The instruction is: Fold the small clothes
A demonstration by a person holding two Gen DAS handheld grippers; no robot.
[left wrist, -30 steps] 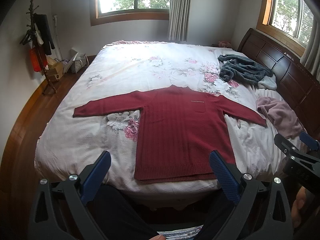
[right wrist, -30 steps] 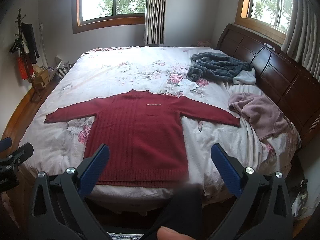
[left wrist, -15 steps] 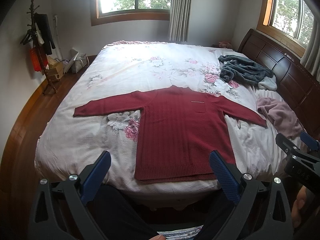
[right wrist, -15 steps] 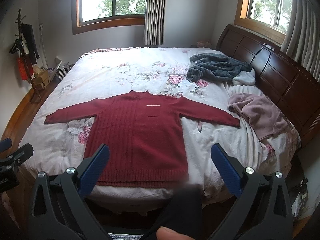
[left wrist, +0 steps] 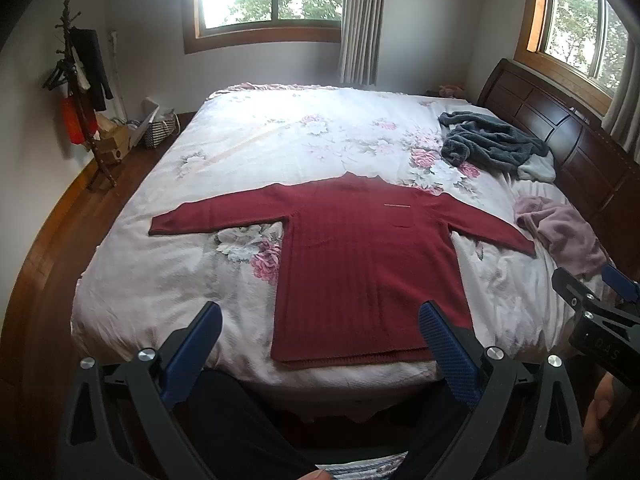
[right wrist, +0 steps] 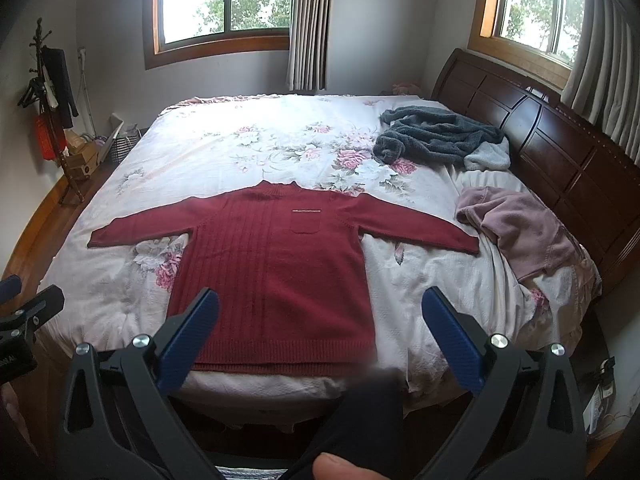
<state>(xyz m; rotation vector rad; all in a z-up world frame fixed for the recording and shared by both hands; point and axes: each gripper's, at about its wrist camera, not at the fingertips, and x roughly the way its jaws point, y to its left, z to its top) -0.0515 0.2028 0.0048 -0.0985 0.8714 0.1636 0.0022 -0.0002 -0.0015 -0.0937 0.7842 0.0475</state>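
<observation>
Both claws stood spread and empty: left gripper (left wrist: 320, 344), right gripper (right wrist: 320, 332), held back from the bed (right wrist: 224, 148). Red sweater (right wrist: 276, 272) lay flat, sleeves out, hem at near edge. Best start: pinch one sleeve cuff, carry it across the chest, keep knit smooth.

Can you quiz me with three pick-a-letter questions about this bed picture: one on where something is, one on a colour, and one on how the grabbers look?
1. Where is the grey garment?
A. on the floor
B. near the headboard
C. on the sweater

2. What colour is the sweater?
A. dark red
B. green
C. yellow

3. How are the grippers?
A. both open
B. both shut
C. one holds the sweater

Answers:
1 B, it lies on the bed by the headboard.
2 A, it is dark red all over.
3 A, the left gripper and right gripper have their fingers wide apart, holding nothing.
</observation>
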